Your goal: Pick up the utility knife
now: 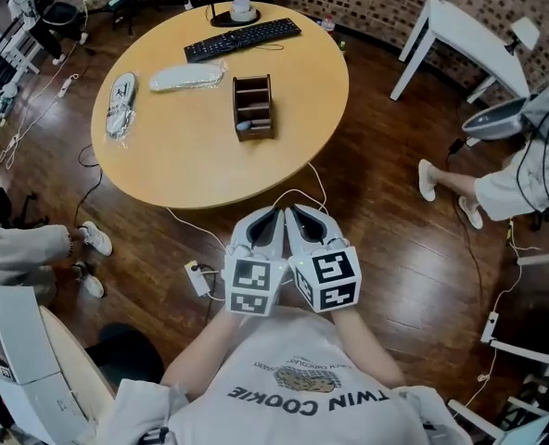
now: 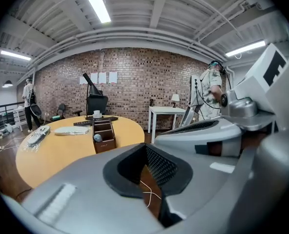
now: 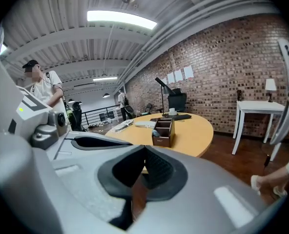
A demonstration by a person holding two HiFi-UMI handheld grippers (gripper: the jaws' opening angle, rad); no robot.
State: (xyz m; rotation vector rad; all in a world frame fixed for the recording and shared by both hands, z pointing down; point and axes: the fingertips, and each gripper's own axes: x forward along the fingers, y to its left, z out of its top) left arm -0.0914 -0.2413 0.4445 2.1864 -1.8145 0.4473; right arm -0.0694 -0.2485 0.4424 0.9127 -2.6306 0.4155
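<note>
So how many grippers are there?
2. The left gripper and the right gripper are side by side, both shut and empty, just short of the table.

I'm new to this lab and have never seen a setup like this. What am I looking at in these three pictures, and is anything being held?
There is no robot arm here. A person holds a two-jaw gripper in each hand, the left gripper and the right gripper, and each carries a cube with square markers. The top-down picture comes from a camera on the person's head. The other two come from cameras riding on the grippers, each looking along its own jaws. Both pairs of jaws are shut with nothing between them. Ahead stands a round table carrying a keyboard, a wooden organiser, a wrapped white item and a plastic package.
</note>
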